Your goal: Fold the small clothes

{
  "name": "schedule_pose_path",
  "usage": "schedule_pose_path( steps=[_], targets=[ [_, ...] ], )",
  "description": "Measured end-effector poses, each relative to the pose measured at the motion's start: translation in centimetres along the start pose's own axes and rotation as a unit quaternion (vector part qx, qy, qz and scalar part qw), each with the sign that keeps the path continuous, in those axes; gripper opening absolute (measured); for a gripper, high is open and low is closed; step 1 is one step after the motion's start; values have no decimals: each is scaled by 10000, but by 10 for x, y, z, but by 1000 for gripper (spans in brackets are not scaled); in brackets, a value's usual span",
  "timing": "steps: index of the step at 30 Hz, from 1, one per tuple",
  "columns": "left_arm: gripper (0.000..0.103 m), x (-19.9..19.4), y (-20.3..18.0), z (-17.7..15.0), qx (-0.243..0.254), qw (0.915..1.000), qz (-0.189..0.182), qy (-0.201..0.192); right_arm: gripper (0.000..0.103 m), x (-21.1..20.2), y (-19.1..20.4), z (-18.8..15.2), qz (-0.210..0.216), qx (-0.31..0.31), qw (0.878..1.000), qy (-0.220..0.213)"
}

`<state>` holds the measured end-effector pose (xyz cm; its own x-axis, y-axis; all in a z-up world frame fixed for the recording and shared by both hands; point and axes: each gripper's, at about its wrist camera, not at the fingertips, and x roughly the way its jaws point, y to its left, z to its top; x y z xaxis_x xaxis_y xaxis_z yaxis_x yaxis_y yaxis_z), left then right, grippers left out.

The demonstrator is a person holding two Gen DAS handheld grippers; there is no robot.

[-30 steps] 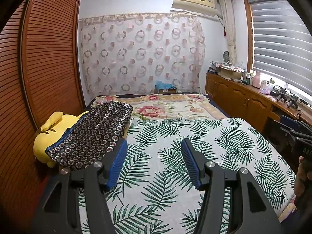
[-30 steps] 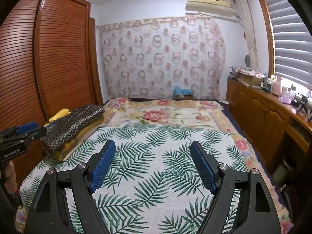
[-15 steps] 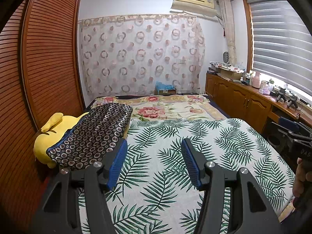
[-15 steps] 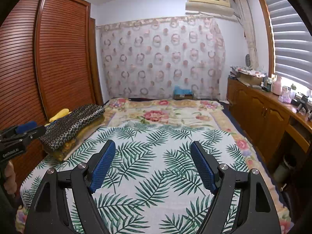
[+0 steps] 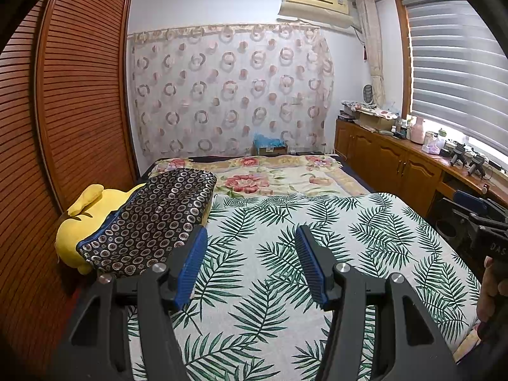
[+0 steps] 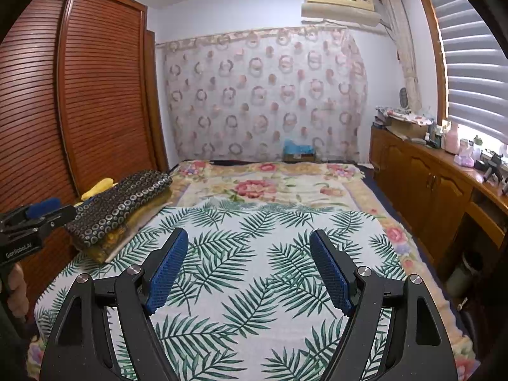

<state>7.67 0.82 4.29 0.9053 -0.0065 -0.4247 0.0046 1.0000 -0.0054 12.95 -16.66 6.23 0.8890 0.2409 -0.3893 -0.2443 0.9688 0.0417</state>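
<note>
Both grippers, left gripper (image 5: pixel 250 238) and right gripper (image 6: pixel 249 241), hover spread wide and empty above the palm-leaf sheet (image 5: pixel 317 222); folded patterned cloth (image 5: pixel 152 219) lies well left.

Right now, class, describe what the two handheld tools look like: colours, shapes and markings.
Both the left tool and the right tool have black angular frames with triangular cut-outs, silver bolts and ribbed blue pads. White lettering marks the left tool's body.

A home bedroom: a bed (image 5: pixel 285 254) under both claws, a wardrobe (image 5: pixel 79 95) left, a curtain (image 5: pixel 228 95) ahead.
</note>
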Motion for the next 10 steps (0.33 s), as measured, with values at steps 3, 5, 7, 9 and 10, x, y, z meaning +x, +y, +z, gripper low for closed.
schedule_pose_path(
  steps=[3, 5, 7, 9, 10],
  targets=[
    [57, 0, 0, 0, 4, 10000, 0, -4, 81, 0, 0, 0, -4, -3, 10000, 1],
    [57, -1, -1, 0, 7, 10000, 2, -4, 81, 0, 0, 0, -3, -3, 10000, 1],
    [57, -1, -1, 0, 6, 10000, 1, -2, 81, 1, -2, -1, -7, 6, 10000, 4],
    [57, -2, 0, 1, 2, 10000, -12, 9, 81, 1, -2, -1, -19, 5, 10000, 1],
    [57, -3, -1, 2, 2, 10000, -13, 10, 81, 1, -2, -1, -11, 4, 10000, 3]
  ],
)
